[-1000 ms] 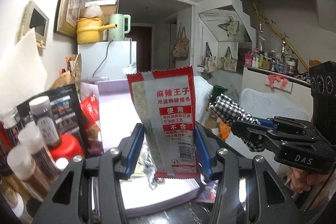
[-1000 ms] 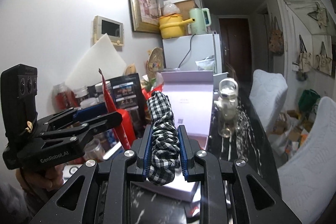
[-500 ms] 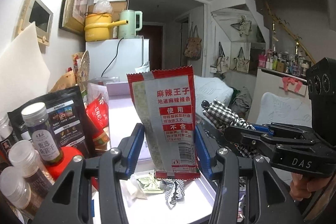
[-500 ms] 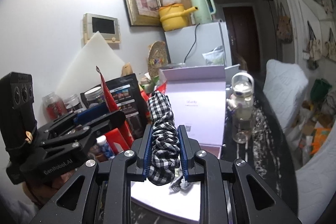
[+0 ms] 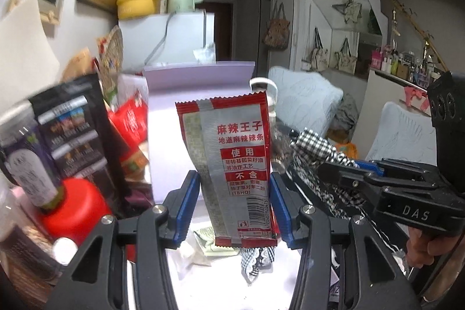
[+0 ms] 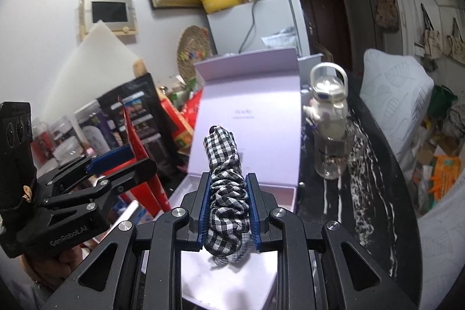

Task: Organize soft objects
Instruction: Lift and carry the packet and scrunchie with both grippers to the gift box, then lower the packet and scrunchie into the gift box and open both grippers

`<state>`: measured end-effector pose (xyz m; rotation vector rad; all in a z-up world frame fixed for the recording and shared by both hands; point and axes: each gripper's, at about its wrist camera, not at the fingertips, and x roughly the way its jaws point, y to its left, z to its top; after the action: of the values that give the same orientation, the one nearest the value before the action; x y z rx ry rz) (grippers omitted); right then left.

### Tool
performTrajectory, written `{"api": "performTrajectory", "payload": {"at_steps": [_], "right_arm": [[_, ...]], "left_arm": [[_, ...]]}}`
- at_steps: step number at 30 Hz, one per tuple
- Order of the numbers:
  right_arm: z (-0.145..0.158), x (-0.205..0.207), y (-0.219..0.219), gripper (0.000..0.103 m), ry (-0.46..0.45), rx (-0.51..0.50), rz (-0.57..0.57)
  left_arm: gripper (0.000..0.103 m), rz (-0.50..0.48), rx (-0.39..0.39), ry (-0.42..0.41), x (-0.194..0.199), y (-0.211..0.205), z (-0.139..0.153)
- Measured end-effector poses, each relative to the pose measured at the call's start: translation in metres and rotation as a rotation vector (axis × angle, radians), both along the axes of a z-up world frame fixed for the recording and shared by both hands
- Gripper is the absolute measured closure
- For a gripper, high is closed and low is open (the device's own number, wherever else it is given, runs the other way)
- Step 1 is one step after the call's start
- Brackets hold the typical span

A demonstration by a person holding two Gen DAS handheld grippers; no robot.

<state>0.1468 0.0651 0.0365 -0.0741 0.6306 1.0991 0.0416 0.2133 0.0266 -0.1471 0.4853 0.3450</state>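
Observation:
My left gripper (image 5: 234, 193) is shut on a red and silver snack packet (image 5: 237, 170) that stands upright between the blue pads, over the open lilac box (image 5: 200, 95). My right gripper (image 6: 227, 205) is shut on a black and white checked scrunchie (image 6: 225, 179), held above the box's white inside (image 6: 229, 278). In the left wrist view the right gripper (image 5: 328, 164) sits to the right with the scrunchie (image 5: 314, 144). In the right wrist view the left gripper (image 6: 128, 159) holds the packet (image 6: 136, 147) at the left. A checked bow (image 5: 255, 260) and a small sachet (image 5: 209, 240) lie in the box.
Jars and a red-lidded bottle (image 5: 72, 211) crowd the left beside a black pouch (image 5: 75, 135). A clear water bottle (image 6: 331, 130) stands right of the box on the dark marble table (image 6: 363, 164). A white fridge (image 6: 255, 28) with a yellow pot is behind.
Both grippers have tilted down and moved closer over the open box, still holding the packet and the scrunchie. More of the box's inside shows.

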Motion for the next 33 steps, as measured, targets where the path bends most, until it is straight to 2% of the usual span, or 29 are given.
{"api": "performTrajectory", "payload": {"at_steps": [13,21,33], "right_arm": [[-0.041,0.024,0.021,0.08,0.109,-0.12,-0.01],[-0.065,0.032,0.032,0.08,0.145,-0.18,-0.019],[-0.089,0.041,0.041,0.08,0.163,-0.209,-0.035]], "left_arm": [[0.055,0.01,-0.091,0.155,0.034,0.024,-0.047],[0.055,0.019,-0.083,0.219,0.046,0.03,-0.064],[0.055,0.047,-0.093,0.287,0.058,0.038,-0.085]]}}
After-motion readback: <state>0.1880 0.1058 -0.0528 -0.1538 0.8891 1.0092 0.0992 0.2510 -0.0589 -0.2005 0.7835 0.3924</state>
